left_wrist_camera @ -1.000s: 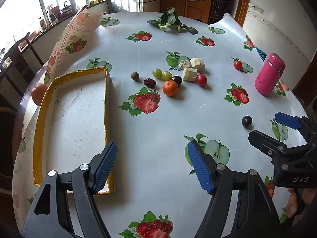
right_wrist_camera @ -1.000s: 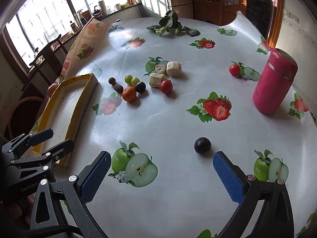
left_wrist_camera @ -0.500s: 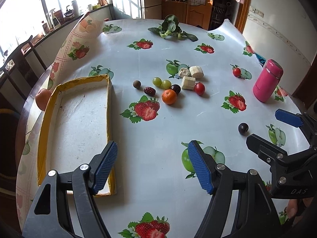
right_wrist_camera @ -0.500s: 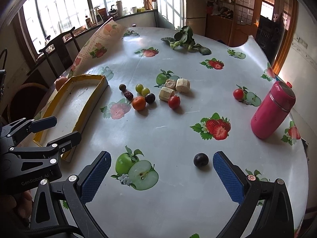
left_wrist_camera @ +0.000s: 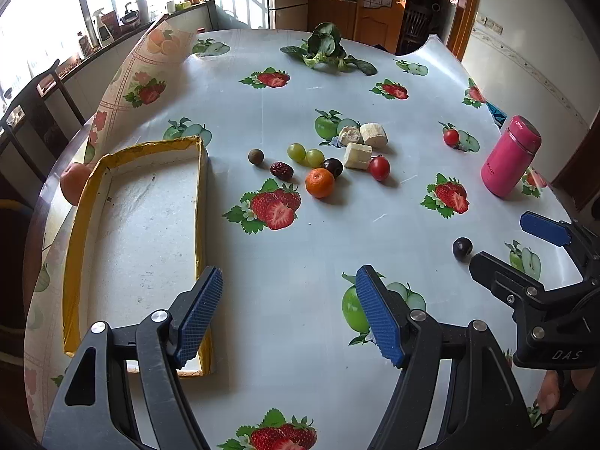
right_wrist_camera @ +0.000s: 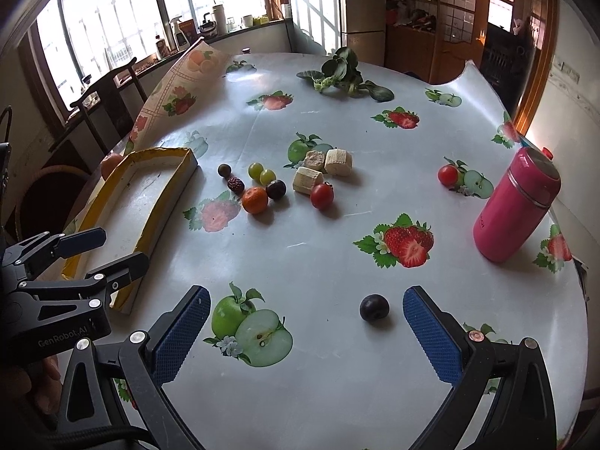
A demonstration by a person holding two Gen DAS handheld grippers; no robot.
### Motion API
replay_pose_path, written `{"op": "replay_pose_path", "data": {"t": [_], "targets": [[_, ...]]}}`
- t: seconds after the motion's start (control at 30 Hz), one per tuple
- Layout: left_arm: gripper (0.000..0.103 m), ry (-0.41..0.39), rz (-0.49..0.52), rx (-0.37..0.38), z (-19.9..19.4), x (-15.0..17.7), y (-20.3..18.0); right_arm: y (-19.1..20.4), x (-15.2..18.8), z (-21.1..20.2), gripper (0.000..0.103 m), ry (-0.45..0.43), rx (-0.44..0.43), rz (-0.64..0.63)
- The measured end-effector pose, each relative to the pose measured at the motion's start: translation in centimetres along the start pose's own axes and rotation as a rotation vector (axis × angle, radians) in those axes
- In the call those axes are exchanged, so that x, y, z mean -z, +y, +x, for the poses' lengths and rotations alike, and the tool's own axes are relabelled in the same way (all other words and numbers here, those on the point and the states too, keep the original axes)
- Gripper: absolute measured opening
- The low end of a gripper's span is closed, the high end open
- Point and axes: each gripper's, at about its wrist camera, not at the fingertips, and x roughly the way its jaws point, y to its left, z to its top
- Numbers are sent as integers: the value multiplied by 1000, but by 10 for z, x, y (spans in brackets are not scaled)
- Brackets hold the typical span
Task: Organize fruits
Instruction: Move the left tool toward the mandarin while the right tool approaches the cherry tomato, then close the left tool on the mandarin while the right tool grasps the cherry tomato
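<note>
A loose group of fruit lies mid-table: a tangerine [left_wrist_camera: 319, 183], two green grapes [left_wrist_camera: 296, 152], a red date [left_wrist_camera: 281, 170], banana pieces [left_wrist_camera: 358, 155] and a cherry tomato [left_wrist_camera: 379, 168]. One dark plum [right_wrist_camera: 374, 308] sits apart, just left of the right finger of my open right gripper [right_wrist_camera: 305, 294]. The yellow-rimmed tray [left_wrist_camera: 161, 147] stands at the left with nothing in it. My left gripper [left_wrist_camera: 288, 273] hovers open over the tray's near right corner, holding nothing. The lone plum [left_wrist_camera: 462, 248] lies close to the right gripper's tips in the left wrist view.
A pink bottle [right_wrist_camera: 515, 204] stands at the right edge, with a second cherry tomato [right_wrist_camera: 447, 174] to its left. Leafy greens [left_wrist_camera: 322, 52] lie at the far side. A round orange fruit [left_wrist_camera: 73, 183] sits outside the tray's left rim. The tablecloth curls up at the far left.
Both grippers have pulled back and risen, so more of the table shows and the fruit looks smaller. Both stay open, and no fruit has moved.
</note>
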Motion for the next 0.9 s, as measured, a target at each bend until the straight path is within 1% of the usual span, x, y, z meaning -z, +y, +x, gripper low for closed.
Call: {"op": "replay_pose_path", "data": {"t": [0.47,0.7,0.9], "targets": [[73,38,-9,13,22,-8,0,-9,-9,18,103,20,-5,10],[73,66,-26,23,38,-13,4,-13,-17,33,103,37,-12,9],[73,80,-36,37,54,-25,4,-16,-26,50,103,55,-18,6]]}}
